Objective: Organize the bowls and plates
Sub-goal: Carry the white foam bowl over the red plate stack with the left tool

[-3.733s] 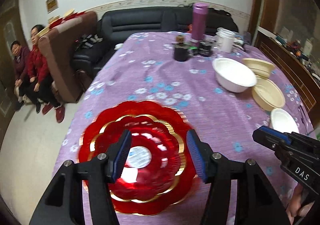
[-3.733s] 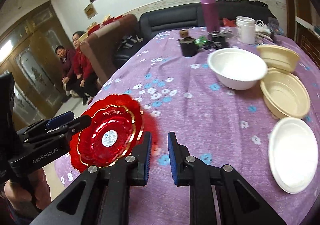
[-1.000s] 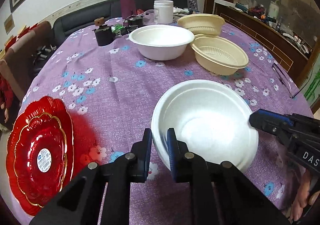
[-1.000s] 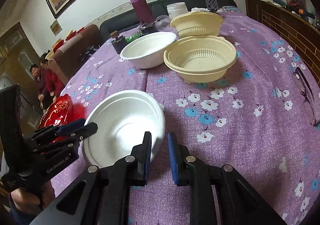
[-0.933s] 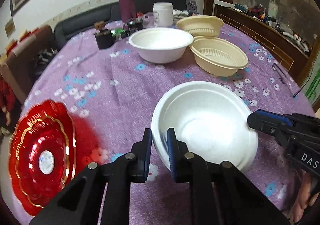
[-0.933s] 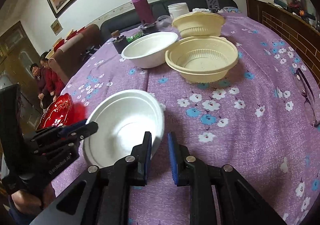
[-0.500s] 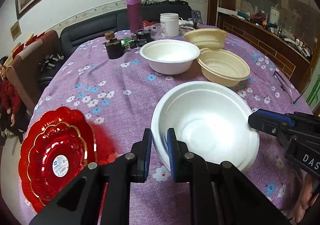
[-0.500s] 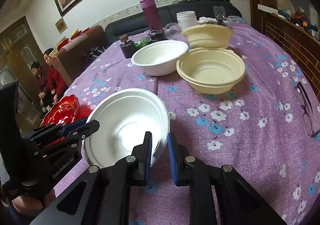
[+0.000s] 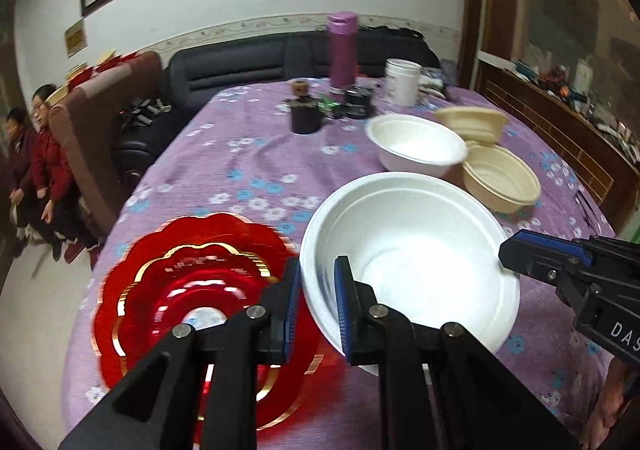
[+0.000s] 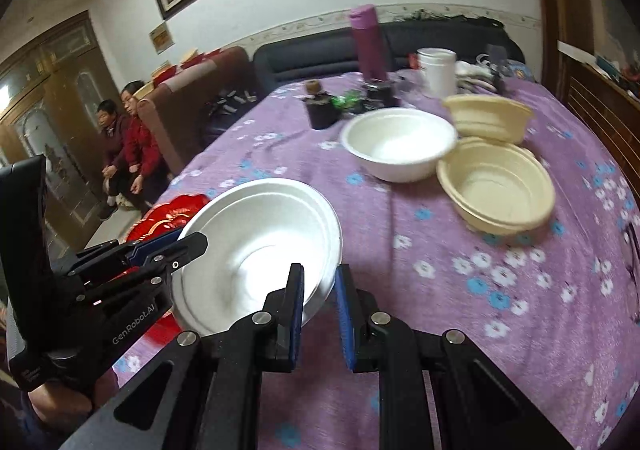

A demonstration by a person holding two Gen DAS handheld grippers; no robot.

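Note:
A white foam plate (image 9: 408,250) is held above the table by both grippers. My left gripper (image 9: 316,302) is shut on its left rim; my right gripper (image 10: 319,306) is shut on its right rim, and the plate also shows in the right wrist view (image 10: 256,250). A red and gold scalloped plate stack (image 9: 192,290) lies on the purple flowered tablecloth at the near left, just left of and below the foam plate; it peeks out behind the left gripper in the right wrist view (image 10: 168,218).
A white bowl (image 10: 398,144) and two cream bowls (image 10: 496,186) (image 10: 486,116) stand at the right. A purple flask (image 9: 341,50), a white jar (image 9: 402,81) and dark cups (image 9: 306,116) stand at the far edge. Two people (image 9: 36,154) sit at left by a sofa.
Both grippers have carried the white foam plate up and leftwards, towards the red plate stack. The bowls at the right now lie farther away.

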